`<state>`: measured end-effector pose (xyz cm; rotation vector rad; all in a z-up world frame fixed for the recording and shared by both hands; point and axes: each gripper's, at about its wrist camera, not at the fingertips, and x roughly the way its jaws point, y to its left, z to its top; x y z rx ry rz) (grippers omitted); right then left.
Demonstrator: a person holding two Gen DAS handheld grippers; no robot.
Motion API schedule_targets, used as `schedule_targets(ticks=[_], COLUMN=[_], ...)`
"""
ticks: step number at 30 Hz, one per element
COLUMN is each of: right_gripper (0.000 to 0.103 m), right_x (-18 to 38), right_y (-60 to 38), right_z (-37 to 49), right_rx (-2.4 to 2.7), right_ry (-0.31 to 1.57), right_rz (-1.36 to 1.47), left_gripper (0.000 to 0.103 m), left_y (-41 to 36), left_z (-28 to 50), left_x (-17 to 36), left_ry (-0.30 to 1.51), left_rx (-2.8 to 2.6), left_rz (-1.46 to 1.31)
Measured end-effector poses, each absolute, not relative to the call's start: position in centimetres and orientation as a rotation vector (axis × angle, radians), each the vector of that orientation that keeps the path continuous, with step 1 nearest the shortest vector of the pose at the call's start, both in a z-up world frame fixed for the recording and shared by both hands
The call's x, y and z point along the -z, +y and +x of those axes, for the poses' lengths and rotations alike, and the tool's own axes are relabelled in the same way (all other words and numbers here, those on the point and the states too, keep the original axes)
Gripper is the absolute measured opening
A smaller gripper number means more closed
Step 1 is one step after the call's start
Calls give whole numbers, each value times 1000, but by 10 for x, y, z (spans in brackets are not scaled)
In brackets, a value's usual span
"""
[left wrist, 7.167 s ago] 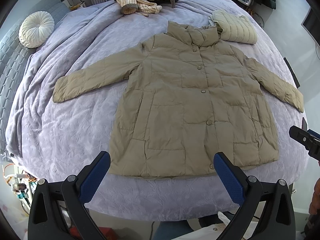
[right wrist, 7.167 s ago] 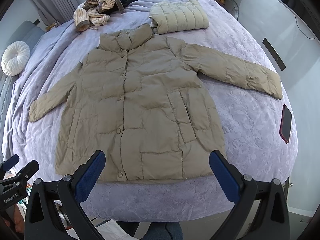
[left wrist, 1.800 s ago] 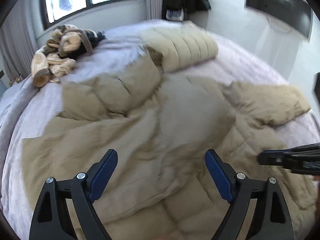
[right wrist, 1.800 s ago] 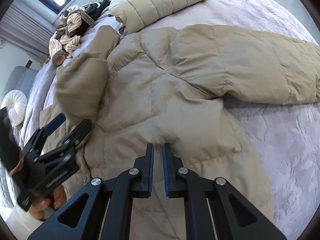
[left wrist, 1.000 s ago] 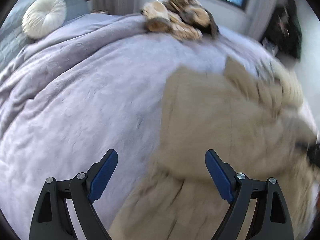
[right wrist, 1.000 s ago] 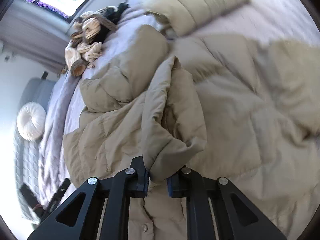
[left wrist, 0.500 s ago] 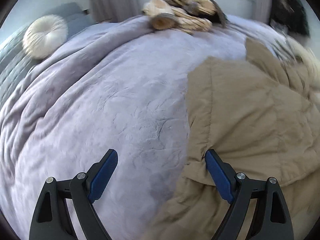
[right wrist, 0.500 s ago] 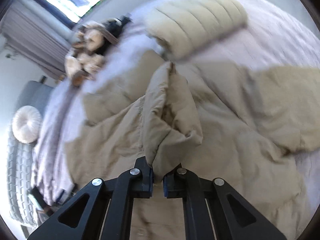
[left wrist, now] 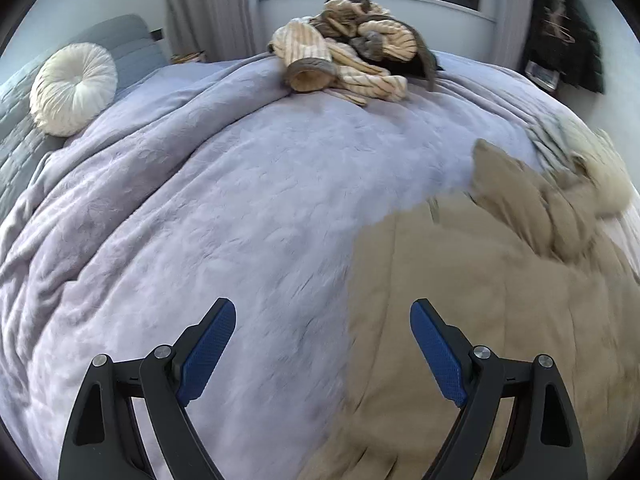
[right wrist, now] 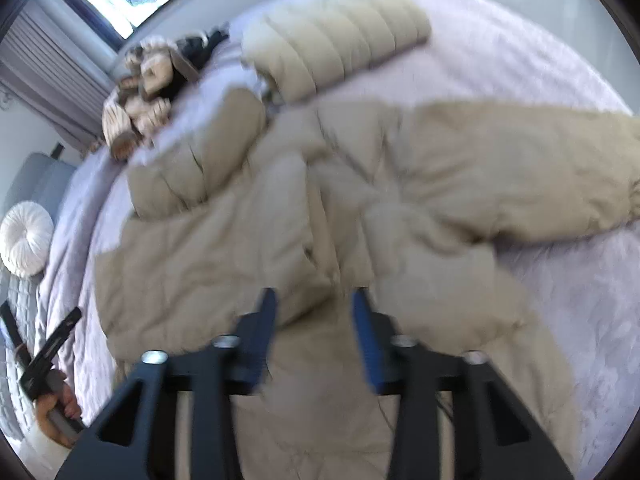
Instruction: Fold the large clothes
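Observation:
A tan quilted jacket (right wrist: pixel 304 240) lies on the lilac bed, its left side folded in over the body; one sleeve stretches to the right (right wrist: pixel 520 176). My right gripper (right wrist: pixel 314 320) is open just above the folded part, holding nothing. My left gripper (left wrist: pixel 322 344) is open and empty, above the bedspread at the jacket's left edge (left wrist: pixel 480 300). The left gripper and the hand holding it also show at the left edge of the right wrist view (right wrist: pixel 48 356).
A folded cream puffer jacket (right wrist: pixel 336 36) lies at the far side. A heap of striped knitwear (left wrist: pixel 344 56) lies at the back of the bed. A round white cushion (left wrist: pixel 72 88) sits by the grey headboard. The lilac bedspread (left wrist: pixel 200 200) fills the left.
My right gripper, shut on a fold of the jacket half a second ago, has opened and let it drop onto the body. The left gripper has swung a little left, still open.

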<state>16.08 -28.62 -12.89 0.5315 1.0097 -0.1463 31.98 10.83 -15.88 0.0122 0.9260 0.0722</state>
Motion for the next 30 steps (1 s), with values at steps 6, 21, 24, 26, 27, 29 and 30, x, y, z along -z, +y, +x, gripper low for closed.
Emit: schedule_targets(ticks=[6,21,24,26,27,29,30], right_gripper=[24,20,20,31,33,34,34], right_x=[155,181,175,168,166,162,160], right_y=[-262,-291,-302,-311,-315,-325,-328], right_z=[196,224,211,199,195,181,177], right_rx=[60,56,53,73,79,84,87], right_ry=[1054,1102,1097,1087,1083,1072,1073], right_rz=[415,483,534,560,573,615,625], left_gripper=[90,90,90,90,90,90,90], left_y=[92,91,96,97,96,91,87], left_z=[342,337,327,319,313,304,299], left_x=[211,216,202,192,186,179,176], left_ry=[1003,1028,1019,1011,1006,1011,1014], left_rx=[-172,-210,-210,-197,-186,-161,-149], left_rz=[71,97,87,77,73,71,73])
